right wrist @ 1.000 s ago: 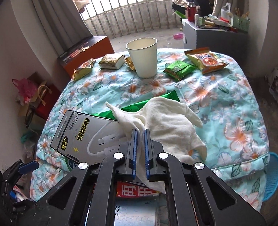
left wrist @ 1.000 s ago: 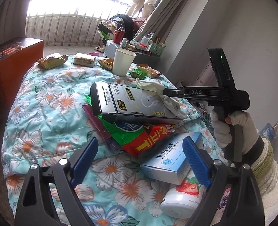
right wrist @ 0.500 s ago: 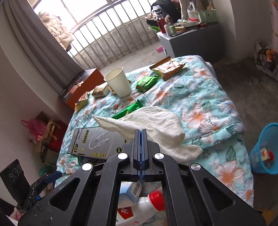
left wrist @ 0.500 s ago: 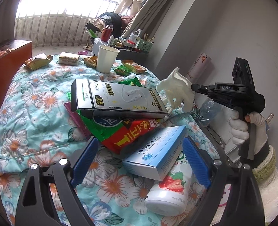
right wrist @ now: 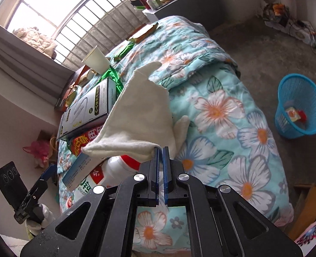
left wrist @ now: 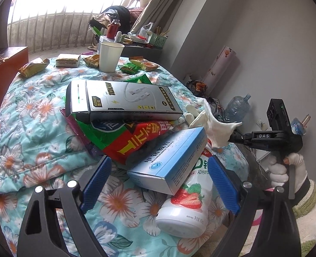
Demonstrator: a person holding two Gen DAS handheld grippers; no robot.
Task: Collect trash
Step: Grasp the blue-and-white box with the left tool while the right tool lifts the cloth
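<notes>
My right gripper (right wrist: 161, 150) is shut on a corner of a white cloth (right wrist: 140, 115), which hangs in the air past the right edge of the bed. In the left wrist view the same cloth (left wrist: 213, 128) dangles from the right gripper (left wrist: 233, 138), held by a gloved hand (left wrist: 277, 169). My left gripper (left wrist: 159, 160) stands open low over the quilt. A blue-and-white box (left wrist: 168, 158) and a white strawberry bottle (left wrist: 185, 205) lie between its pads without touching them. A blue mesh basket (right wrist: 301, 107) stands on the floor to the right, with some trash inside.
On the floral quilt (left wrist: 40, 128) a grey charger box (left wrist: 119, 98) lies over a red-green snack bag (left wrist: 132, 139). A paper cup (left wrist: 109, 56) and several snack wrappers sit at the far end. A cluttered side table (left wrist: 136, 47) is beyond, and a water bottle (left wrist: 237, 109) stands by the wall.
The right gripper has lifted the cloth off the charger box and carried it right, past the bed's edge, rolling as it went. The blue basket has come into view. The left gripper has hardly moved.
</notes>
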